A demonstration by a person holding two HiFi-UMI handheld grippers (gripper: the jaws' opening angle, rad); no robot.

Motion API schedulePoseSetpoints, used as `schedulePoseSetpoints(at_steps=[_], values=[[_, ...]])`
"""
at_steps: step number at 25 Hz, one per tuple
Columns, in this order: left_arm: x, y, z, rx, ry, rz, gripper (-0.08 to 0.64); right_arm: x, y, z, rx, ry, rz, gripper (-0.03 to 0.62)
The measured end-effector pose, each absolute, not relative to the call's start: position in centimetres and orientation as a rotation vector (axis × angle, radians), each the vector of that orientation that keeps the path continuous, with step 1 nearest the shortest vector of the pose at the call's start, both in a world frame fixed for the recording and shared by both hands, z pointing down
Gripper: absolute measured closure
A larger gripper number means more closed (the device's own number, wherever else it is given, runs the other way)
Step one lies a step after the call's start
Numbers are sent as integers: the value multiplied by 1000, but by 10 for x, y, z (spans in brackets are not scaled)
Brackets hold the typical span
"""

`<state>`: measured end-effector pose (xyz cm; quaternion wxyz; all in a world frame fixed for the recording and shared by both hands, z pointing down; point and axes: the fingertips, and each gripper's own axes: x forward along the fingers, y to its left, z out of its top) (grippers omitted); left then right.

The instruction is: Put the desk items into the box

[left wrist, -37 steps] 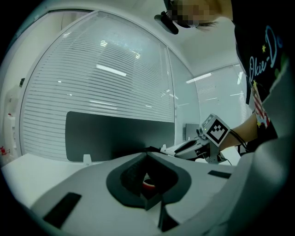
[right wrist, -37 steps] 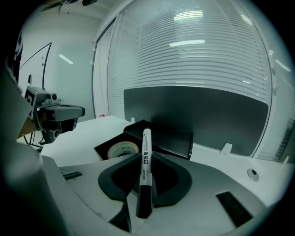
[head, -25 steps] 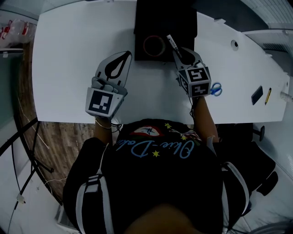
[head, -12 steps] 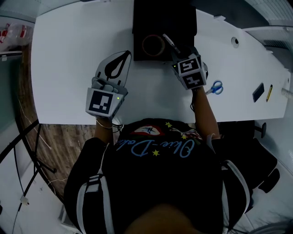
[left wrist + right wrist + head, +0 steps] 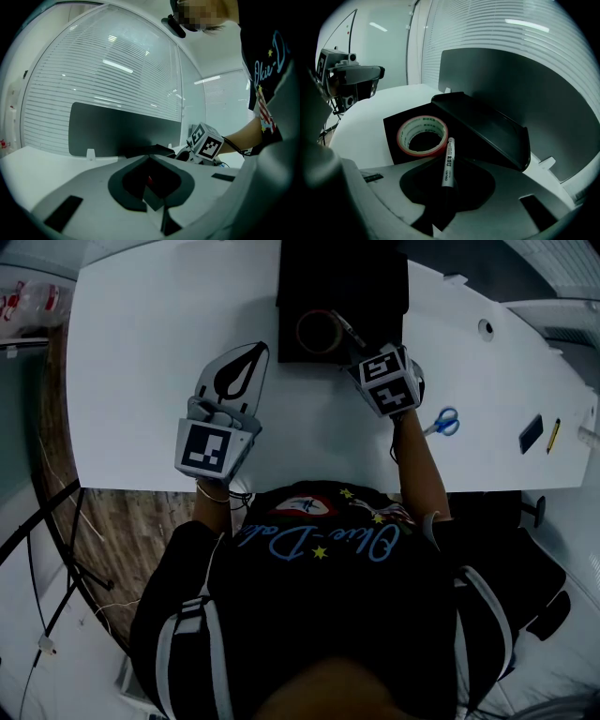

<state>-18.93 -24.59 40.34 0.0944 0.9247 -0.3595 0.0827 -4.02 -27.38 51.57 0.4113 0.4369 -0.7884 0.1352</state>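
A black open box (image 5: 375, 277) stands at the desk's far middle, with a red-edged tape roll (image 5: 317, 331) lying inside it. My right gripper (image 5: 364, 352) hangs over the box's near right corner, shut on a white marker (image 5: 347, 329) that points down toward the roll. In the right gripper view the marker (image 5: 448, 161) sticks out past the right gripper (image 5: 448, 165), its tip beside the tape roll (image 5: 423, 135). My left gripper (image 5: 251, 357) rests on the white desk (image 5: 141, 352) left of the box, shut with nothing in it.
Blue-handled scissors (image 5: 441, 422) lie right of my right hand. Further right are a small black item (image 5: 530, 434) and a yellow pencil (image 5: 552, 435). A dark upright panel (image 5: 511, 93) stands behind the box. The desk's near edge runs just before the person's body.
My right gripper has moved forward and left with the marker, dipping toward the box and rolling. The left gripper has kept still.
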Motion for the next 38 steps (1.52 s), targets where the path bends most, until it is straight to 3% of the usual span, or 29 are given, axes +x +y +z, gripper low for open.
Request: schedulePoseSetpoints(at_steps=[18, 19, 21, 38], values=[[-187, -240, 396, 2769, -1061, 240, 563, -36, -268, 499, 1152, -2012, 347, 500], [-187, -239, 395, 2772, -1061, 238, 563, -33, -269, 495, 1184, -2020, 342, 504], [-185, -237, 392, 2779, -1059, 236, 563, -27, -271, 488, 1280, -2054, 336, 583], [-169, -218, 370, 2841, -1030, 207, 563, 4, -248, 416, 1594, -2180, 245, 583]])
